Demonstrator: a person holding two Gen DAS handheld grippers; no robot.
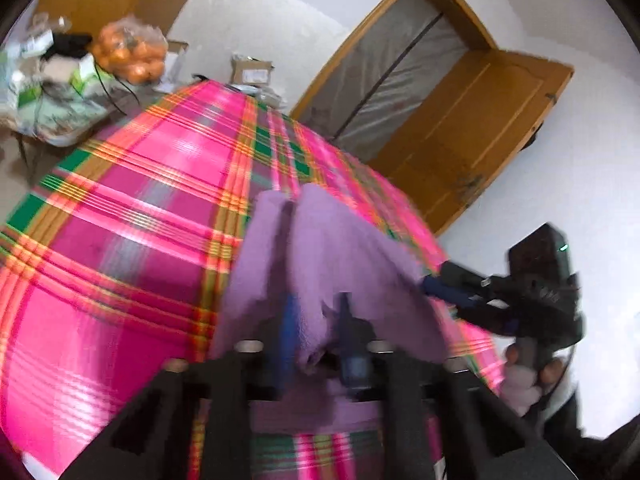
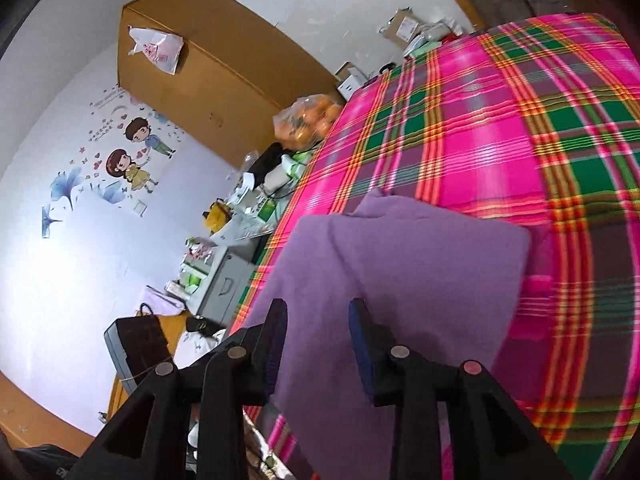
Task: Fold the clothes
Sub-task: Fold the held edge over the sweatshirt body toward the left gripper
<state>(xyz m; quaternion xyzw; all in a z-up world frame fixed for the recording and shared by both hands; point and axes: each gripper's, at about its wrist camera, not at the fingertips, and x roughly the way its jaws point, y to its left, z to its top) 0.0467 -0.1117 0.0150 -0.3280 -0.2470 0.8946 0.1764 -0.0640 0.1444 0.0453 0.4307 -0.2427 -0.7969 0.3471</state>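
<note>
There is one big bed cover [image 1: 120,208] with pink, green and orange checks. I use it as my marker.

On the cover lies one purple cloth [image 2: 420,248].

Two grippers are over the cover: the left gripper [image 1: 316,320] and the right gripper [image 2: 318,320]. Each one has two fingers, so that makes four fingers.

Past the far edge of the cover sits one bag of oranges [image 1: 130,54]. There are too many oranges to count.

Behind the cover there is one open wooden door [image 1: 472,128]. Off to the side of the cover stands one brown wardrobe [image 2: 224,68]. Beside it the wall has one sticker with two cartoon kids [image 2: 132,152].
</note>
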